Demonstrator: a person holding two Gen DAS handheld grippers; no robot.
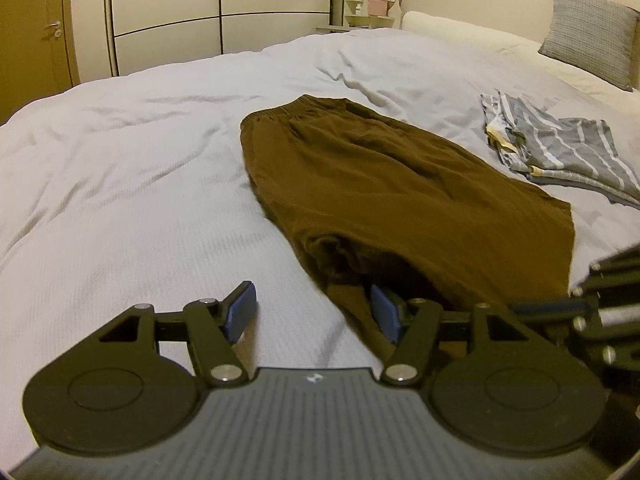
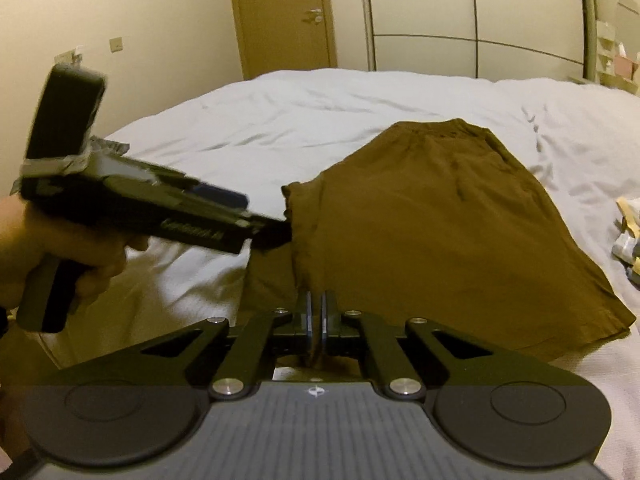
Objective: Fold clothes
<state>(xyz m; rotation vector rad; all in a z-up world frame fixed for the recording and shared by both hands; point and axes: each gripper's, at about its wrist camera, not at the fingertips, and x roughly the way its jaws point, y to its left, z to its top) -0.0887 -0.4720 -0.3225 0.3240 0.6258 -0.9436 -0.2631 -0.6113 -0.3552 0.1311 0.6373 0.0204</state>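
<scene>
A pair of brown trousers (image 1: 384, 196) lay flat across the middle of a wide bed covered by a white duvet (image 1: 140, 168). The elastic waistband (image 1: 296, 110) pointed toward the far side of the bed, and the leg end lay at the near edge, closest to both cameras. The cloth looked folded lengthwise, one leg over the other.

The left gripper (image 1: 312, 312) hovered low at the trousers' near end with its jaws spread wide apart. Its blue-padded fingers (image 1: 242, 312) stood on either side of a narrow strip of brown cloth; the left pad sat over bare duvet, the right pad against or just beside the fabric, and nothing was pinched between them. In the right wrist view the same tool appeared as a blurred black body held by a person's hand (image 2: 56, 248), its tip at the trousers' left hem corner.

The right gripper (image 2: 316, 316) had its jaws pressed together on a fold of the trousers' near hem, the brown cloth bunching up between the two blue pads.

Beyond the trousers, to their right, a grey striped garment (image 1: 560, 152) lay crumpled on the duvet, well apart from the brown cloth. A grey pillow (image 1: 592, 36) leaned at the head of the bed past it. Behind the bed stood a pale wardrobe (image 1: 168, 8) and a wooden door (image 2: 284, 16).
</scene>
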